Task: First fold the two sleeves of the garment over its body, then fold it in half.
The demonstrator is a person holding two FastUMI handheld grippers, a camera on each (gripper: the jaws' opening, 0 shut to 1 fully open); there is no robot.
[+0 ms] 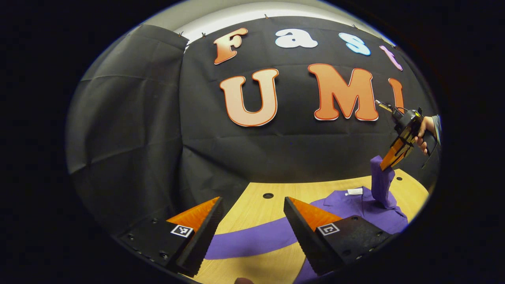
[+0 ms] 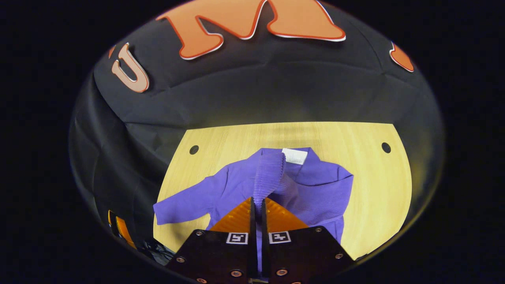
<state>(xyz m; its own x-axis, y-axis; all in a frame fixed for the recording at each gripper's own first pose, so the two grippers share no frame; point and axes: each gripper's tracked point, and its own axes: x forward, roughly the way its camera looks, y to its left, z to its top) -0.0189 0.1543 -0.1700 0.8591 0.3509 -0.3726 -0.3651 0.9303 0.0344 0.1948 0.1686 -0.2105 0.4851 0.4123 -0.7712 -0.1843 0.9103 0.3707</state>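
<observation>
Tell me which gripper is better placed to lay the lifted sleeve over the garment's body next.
Right. The right gripper is shut on the lifted sleeve, above the garment's body. The left gripper is open, hovering over the other sleeve lying flat on the table.

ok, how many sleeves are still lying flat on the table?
1. The sleeve under the left gripper lies stretched out flat on the table. The other sleeve is lifted, pinched in the right gripper over the garment's body.

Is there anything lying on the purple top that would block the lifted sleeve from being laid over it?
Nothing visible. The right gripper holds the sleeve above the garment's body, which lies bare on the table.
</observation>
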